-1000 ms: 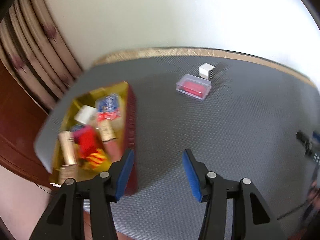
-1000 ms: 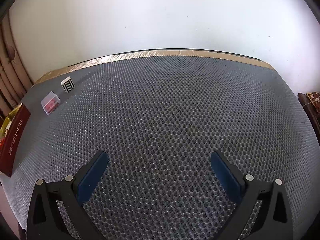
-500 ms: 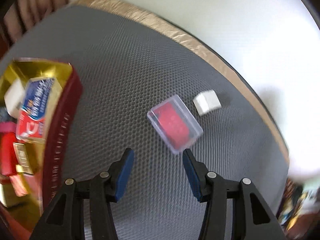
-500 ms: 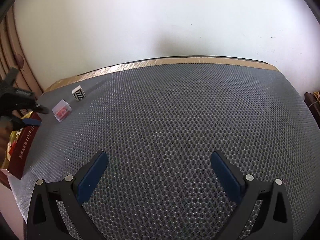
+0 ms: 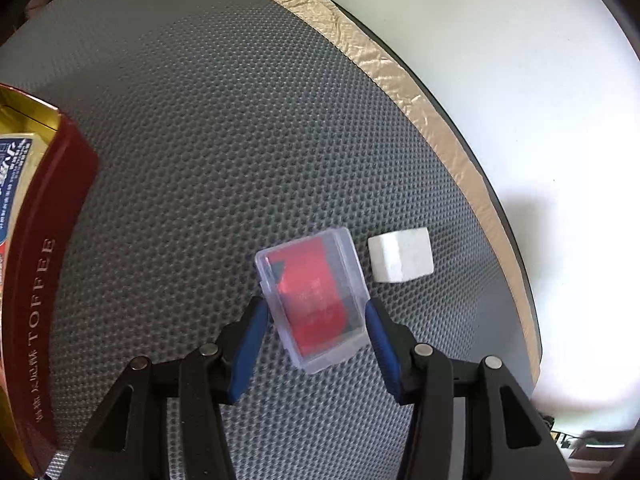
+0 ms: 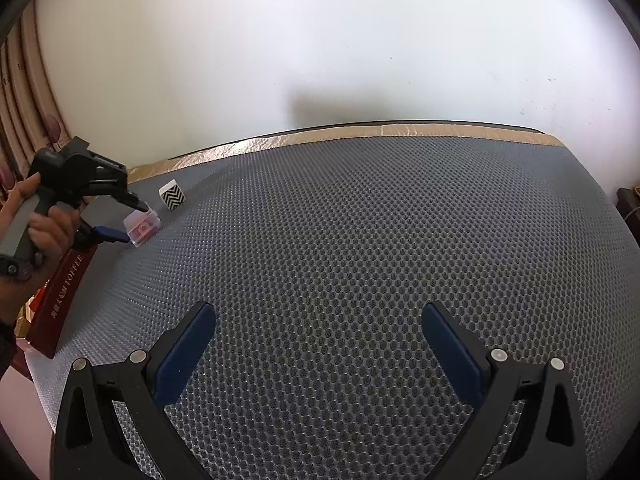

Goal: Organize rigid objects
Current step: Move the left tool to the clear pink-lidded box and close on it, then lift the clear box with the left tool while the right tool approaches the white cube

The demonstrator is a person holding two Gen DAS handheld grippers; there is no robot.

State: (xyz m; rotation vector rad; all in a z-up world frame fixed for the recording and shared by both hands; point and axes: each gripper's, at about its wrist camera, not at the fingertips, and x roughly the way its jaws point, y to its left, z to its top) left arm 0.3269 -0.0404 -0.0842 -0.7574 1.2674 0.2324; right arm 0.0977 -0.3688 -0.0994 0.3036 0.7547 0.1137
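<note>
As I look down through the left wrist camera, my left gripper (image 5: 314, 320) points steeply at the counter (image 5: 224, 128), which is covered in a grey honeycomb-textured mat. A small clear plastic case (image 5: 312, 300) with a red insert lies flat on the mat, its near half between the two blue fingers (image 5: 248, 348). Both pads sit right at the case's long sides, and I cannot tell whether they press on it or merely flank it. The case lies slightly askew to the fingers. Just beside it, toward the wall, sits a small white cube (image 5: 401, 255), apart from the case by a narrow gap. At the left edge stands a dark red toffee tin (image 5: 36, 280) with a gold interior, and a blue and white packet (image 5: 14, 176) shows inside it. A strip of gold tape (image 5: 420, 104) runs along the counter's far edge, against a white wall (image 5: 500, 40).

Through the right wrist camera, my right gripper (image 6: 318, 344) hangs over bare mat near the front of the counter (image 6: 360, 240), jaws spread wide with nothing between them. Far to the left, a hand (image 6: 36, 224) holds the left gripper (image 6: 134, 222), whose fingers straddle the clear plastic case (image 6: 142, 227). From this side the white cube (image 6: 172, 197) shows a black zigzag pattern on one face, and it rests just beyond the case. The toffee tin (image 6: 64, 292) stands at the counter's left edge, below the hand. Curtain folds (image 6: 24, 120) hang at the far left beside the wall.
</note>
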